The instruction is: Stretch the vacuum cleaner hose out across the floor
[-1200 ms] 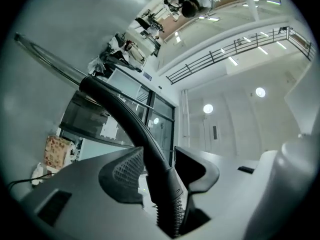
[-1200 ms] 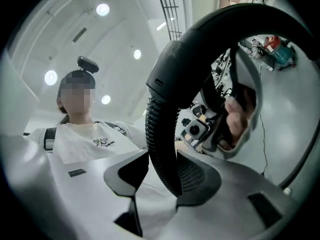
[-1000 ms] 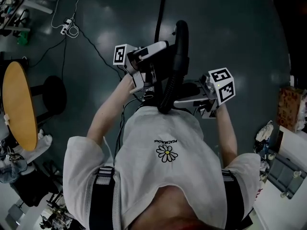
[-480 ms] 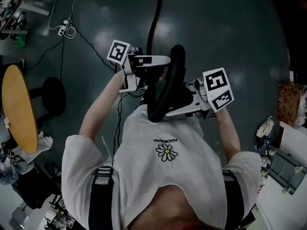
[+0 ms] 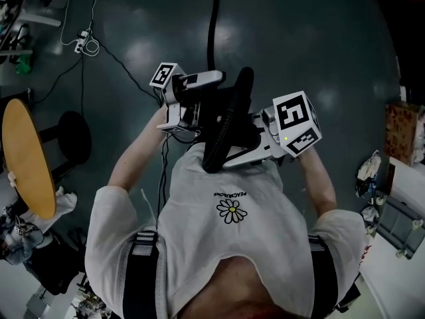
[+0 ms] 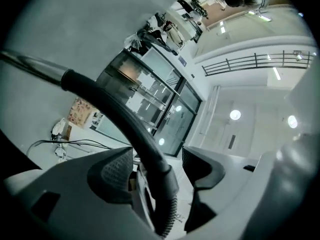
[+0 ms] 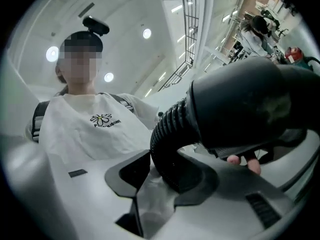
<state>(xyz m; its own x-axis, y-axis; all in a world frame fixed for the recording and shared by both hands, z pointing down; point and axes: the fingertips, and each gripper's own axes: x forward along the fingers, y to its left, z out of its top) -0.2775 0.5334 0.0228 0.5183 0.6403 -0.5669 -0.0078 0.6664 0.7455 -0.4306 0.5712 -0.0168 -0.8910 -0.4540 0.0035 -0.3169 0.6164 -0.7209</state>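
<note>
The dark floor [image 5: 319, 38] spreads out beyond both tongs, and the nearer end of the black vacuum cleaner hose [image 5: 226, 121] is held up off it. One run trails away over the floor beyond the left tongs, while the ribbed end comes back between the two tongs toward the person's white shirt [image 5: 226, 211].

The right tongs [image 7: 167, 176] have just been closing and pinch the ribbed stretch just beside its smooth cuff. The left tongs [image 6: 157, 169] have just been opening. They stand spread, with the hose running between the pads and a gap on one side, so they grip nothing.

I judge this to be a change of grip partway through the stretch, with the right tongs holding and the left free. The next move calls for the left tongs to take hold farther along the hose. Both should then draw it outward and down onto the floor without kinking it.
</note>
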